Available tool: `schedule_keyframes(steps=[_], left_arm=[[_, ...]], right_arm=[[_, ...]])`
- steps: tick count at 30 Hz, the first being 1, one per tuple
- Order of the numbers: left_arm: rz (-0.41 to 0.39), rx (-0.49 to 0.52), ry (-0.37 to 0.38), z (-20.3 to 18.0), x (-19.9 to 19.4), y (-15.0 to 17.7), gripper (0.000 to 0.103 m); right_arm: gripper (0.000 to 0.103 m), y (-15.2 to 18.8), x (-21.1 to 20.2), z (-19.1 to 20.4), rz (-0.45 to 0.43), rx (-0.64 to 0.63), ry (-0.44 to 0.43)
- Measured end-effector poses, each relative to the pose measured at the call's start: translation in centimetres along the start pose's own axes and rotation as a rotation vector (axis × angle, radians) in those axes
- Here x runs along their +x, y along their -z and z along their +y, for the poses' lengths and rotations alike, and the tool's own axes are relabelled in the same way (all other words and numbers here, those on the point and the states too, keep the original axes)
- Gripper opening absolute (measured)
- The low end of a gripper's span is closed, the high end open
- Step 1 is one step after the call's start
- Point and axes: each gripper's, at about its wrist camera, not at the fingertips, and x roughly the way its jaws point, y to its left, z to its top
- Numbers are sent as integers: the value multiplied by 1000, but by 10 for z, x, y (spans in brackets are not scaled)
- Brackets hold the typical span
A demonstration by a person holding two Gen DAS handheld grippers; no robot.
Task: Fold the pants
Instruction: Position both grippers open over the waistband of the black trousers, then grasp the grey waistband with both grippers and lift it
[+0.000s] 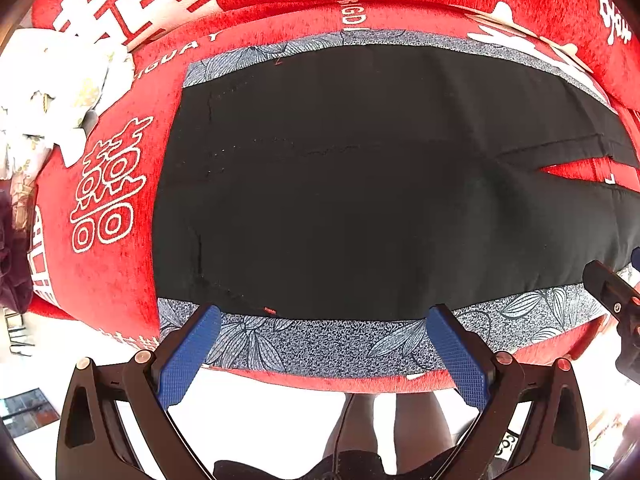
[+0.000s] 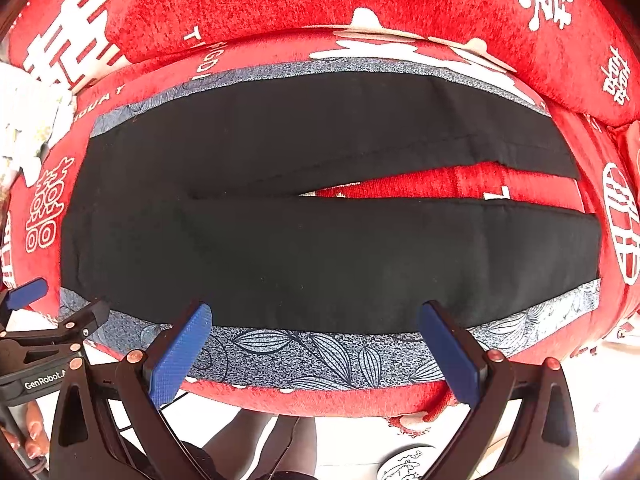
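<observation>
While both tools hover at the near edge of the seat, the scene reads, nearest first:

Left gripper: blue-padded fingers spread wide apart, holding nothing, tips over the patterned side stripe near the waist end.

Right gripper: fingers likewise wide apart and empty, tips over the same stripe further along the near leg; its body also shows at the right edge of the left wrist view.

Person's hand: fingertips visible at the lower left of the right wrist view, gripping the handle of the left tool.

Pants: black with a grey leaf-print stripe down each outer side, lying flat and spread out on the cushion, waist to the left, legs running right.

Legs: near leg and far leg split apart toward the right, a wedge of red fabric showing between them.

Cushion: red, with white characters and letters, under the whole garment.

Backrest: red, same white print, rising behind the far leg.

White cloth: crumpled, pale, on the cushion's far left, apart from the waistband.
</observation>
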Motion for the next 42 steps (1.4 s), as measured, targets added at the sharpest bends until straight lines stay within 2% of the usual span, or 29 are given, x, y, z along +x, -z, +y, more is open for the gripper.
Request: schedule_keyframes(steps=[7,13,18,30,42], left_arm=[[-68,-7,-59,1,1,7,103],[-63,-13,-79,5,3,12,103],[-49,-18,-58,8,7,14,103],[-22,-41,-67,19,11,12,103],[-45,-68,-41,29,15,15,103]], right_arm=[[103,3,-1,0,0,-9,11],[103,4,0,0,4,-10,11],[103,7,3,0,4,-9,9],[103,3,8,8,3,-15,25],[103,2,12,11,6,-13,30]])
